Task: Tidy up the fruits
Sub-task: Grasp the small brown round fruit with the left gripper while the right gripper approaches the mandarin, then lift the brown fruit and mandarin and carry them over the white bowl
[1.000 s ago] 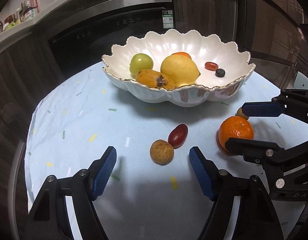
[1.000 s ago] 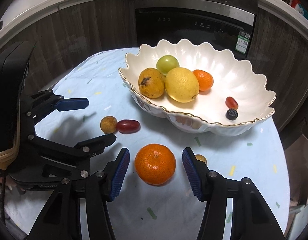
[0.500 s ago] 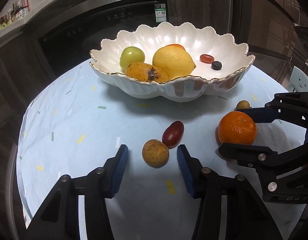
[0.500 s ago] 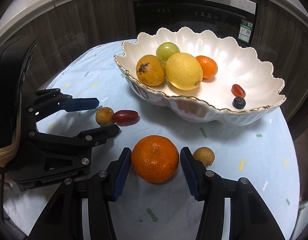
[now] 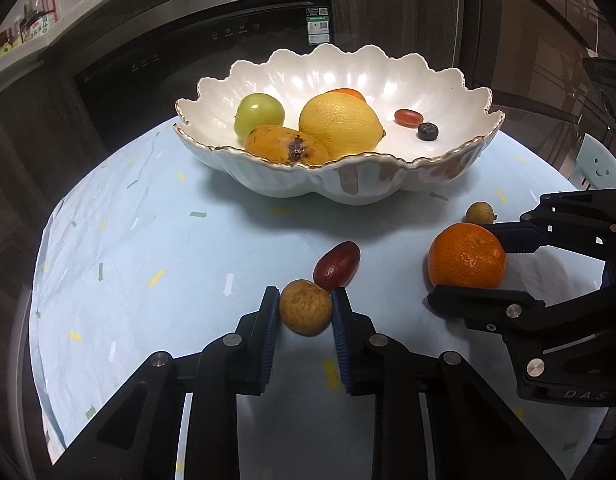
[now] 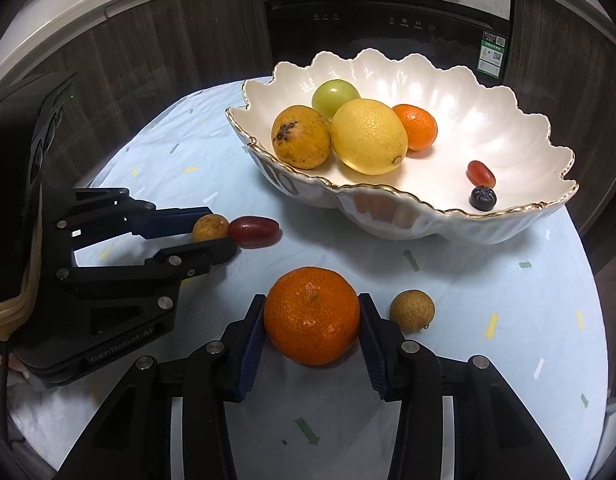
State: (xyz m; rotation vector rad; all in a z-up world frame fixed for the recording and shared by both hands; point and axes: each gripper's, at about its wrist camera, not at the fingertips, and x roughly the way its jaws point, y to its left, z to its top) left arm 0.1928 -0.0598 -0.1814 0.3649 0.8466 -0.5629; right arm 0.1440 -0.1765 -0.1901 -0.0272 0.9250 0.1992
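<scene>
Left claw [image 5: 305, 312] clamped on a small brown longan [image 5: 306, 312], blue pads touching both its sides after just closing in, fruit resting on the surface [image 5: 148, 240]. Touching that longan's far side, just beyond the fingertips: a dark red grape [image 5: 336, 265], lying tilted and blocking the way straight ahead. Right claw [image 6: 311, 316] pressed against both sides of a large orange mandarin [image 6: 311, 315], jaws having just narrowed onto it, fruit sitting on the surface. Just beside its right finger, apart from the mandarin: a second longan [image 6: 412, 310]. Off to its left: the left claw with its fruit and the red grape. Seen from the left claw, the right claw to the right, well apart across pale blue cloth.

Farther ahead of both claws: a white scalloped bowl [image 5: 347, 184] with a gold rim, standing on the surface. Inside, toward the left: a green round fruit [image 5: 259, 114], a spotted orange-yellow fruit [image 5: 286, 145] at the near wall, a lemon [image 5: 339, 122] touching it, a smaller mandarin [image 6: 415, 126] behind the lemon. Inside, toward the right and apart from those: a red grape [image 5: 408, 117] and a dark blueberry [image 5: 427, 131], close together. Beyond the bowl: a dark oven front [image 5: 228, 40] and wood-panelled cabinets [image 6: 180, 52].
</scene>
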